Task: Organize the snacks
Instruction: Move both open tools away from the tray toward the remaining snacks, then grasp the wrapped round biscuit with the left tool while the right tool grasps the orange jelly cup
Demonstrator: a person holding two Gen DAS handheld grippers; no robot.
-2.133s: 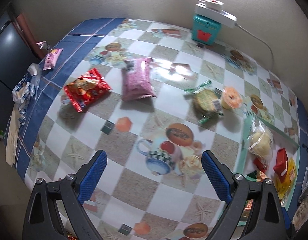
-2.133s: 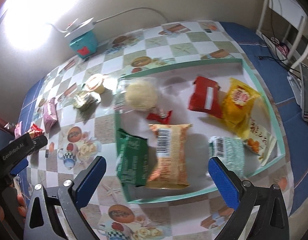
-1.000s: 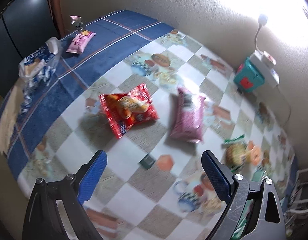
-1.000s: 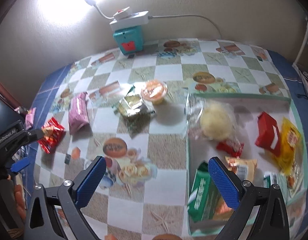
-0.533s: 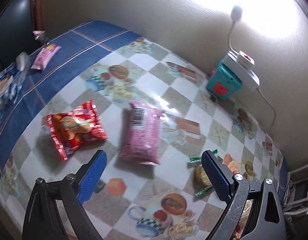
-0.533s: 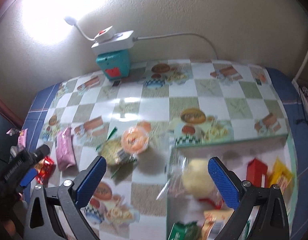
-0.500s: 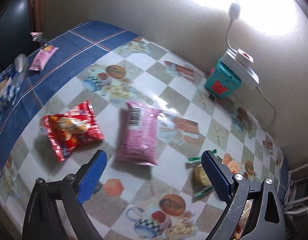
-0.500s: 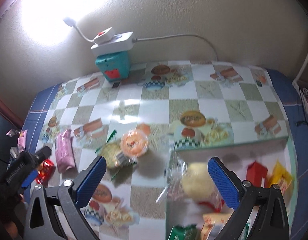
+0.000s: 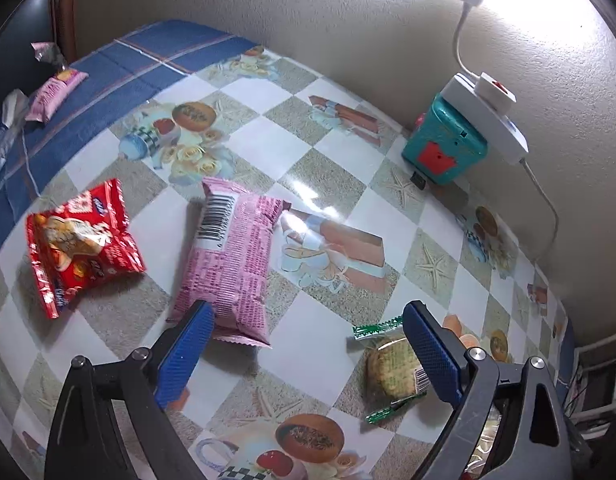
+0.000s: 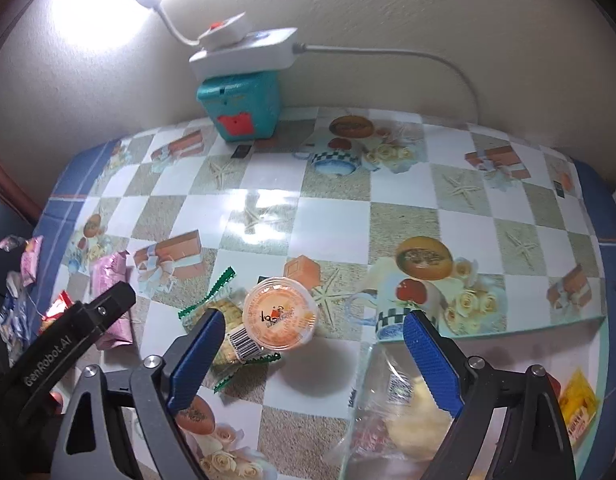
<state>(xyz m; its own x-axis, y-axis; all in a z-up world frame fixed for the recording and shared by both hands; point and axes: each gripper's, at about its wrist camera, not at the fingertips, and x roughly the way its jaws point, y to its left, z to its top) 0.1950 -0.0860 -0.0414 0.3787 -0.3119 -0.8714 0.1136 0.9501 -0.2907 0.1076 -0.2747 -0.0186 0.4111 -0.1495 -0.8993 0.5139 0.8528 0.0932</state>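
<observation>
A pink snack pack lies on the patterned table just ahead of my left gripper, which is open and empty above it. A red snack bag lies to its left. A green-edged cracker pack lies by the right finger. In the right wrist view, my right gripper is open and empty over an orange jelly cup, which rests against the cracker pack. The green-rimmed tray at lower right holds a clear bag with a pale bun and a yellow packet.
A teal box with a white power strip and lamp stands against the wall. A small pink pack and clear wrappers lie on the blue cloth at far left. The left gripper's body shows in the right view.
Both grippers have moved forward and lower toward the table. The pink pack now sits right at the left fingers; the jelly cup now sits between the right fingers' line of view.
</observation>
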